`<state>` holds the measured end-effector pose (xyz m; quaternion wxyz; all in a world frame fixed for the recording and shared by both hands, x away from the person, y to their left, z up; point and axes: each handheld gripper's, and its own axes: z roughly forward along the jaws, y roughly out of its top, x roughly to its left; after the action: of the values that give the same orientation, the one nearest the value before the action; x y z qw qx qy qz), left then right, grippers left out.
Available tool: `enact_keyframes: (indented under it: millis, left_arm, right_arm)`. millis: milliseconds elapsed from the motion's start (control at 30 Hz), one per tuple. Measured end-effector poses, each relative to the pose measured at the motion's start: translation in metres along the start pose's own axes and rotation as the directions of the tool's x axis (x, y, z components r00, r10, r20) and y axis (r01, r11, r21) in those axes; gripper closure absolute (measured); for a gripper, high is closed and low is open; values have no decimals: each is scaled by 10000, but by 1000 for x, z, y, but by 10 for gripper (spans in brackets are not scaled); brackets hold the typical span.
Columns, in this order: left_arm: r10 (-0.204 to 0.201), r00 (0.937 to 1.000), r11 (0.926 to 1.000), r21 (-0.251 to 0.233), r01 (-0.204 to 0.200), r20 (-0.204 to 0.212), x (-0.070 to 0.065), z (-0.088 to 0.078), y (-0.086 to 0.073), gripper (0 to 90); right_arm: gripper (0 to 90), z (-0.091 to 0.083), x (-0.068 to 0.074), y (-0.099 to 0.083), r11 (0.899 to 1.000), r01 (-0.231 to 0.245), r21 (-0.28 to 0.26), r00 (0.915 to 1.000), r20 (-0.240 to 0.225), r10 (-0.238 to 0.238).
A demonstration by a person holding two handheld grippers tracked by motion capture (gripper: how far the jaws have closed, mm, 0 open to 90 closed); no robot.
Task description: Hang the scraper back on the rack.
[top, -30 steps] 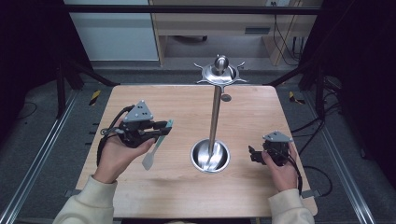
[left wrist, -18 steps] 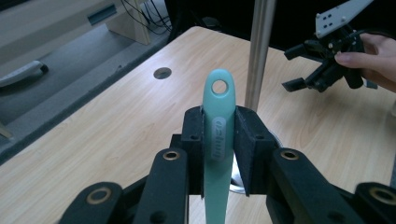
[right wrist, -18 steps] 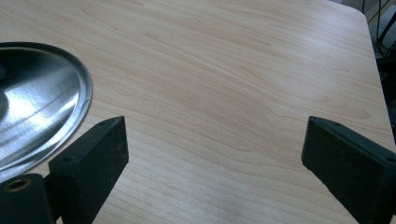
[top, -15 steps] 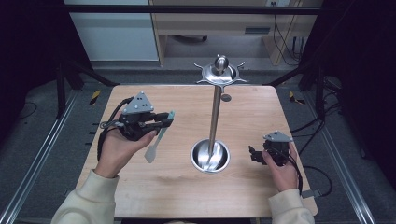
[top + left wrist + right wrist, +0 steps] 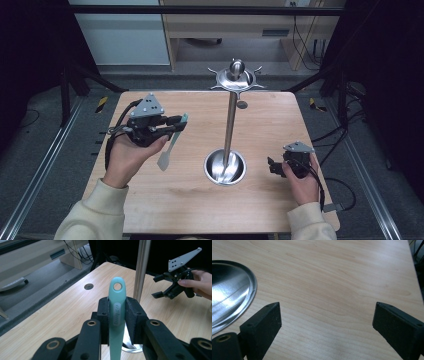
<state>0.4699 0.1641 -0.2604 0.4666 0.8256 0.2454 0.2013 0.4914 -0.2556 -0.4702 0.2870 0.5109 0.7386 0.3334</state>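
Now the left gripper (image 5: 172, 125) has the teal spatula (image 5: 171, 142) clamped by its handle, held up over the table's (image 5: 150, 210) left half, while the right gripper (image 5: 274, 167) rests wide and empty near the stand's base (image 5: 225, 166). Risk, I'd say: the hanging hole (image 5: 117, 286) misses a hook on the top ring (image 5: 236, 78) and the spatula slips or knocks the pole (image 5: 229, 127). That hole shows clearly in the left gripper view, whereas the high view alone shows the hooks.

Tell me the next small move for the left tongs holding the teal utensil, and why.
Probably lift the left tongs toward the hooks at the top of the metal stand. They are clamped on the teal utensil just below its hanging hole, which points at the pole, while the head hangs over the table. The right tongs rest open and empty.
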Motion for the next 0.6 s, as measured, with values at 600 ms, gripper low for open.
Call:
enact_keyframes:
  millis: [600]
  left_arm:
    - [75, 9995, 9983, -585, -58, 292, -7, -6, 23, 745]
  right_arm:
    - [81, 2, 2, -2, 9995, -154, 266, 9986, -495, 167]
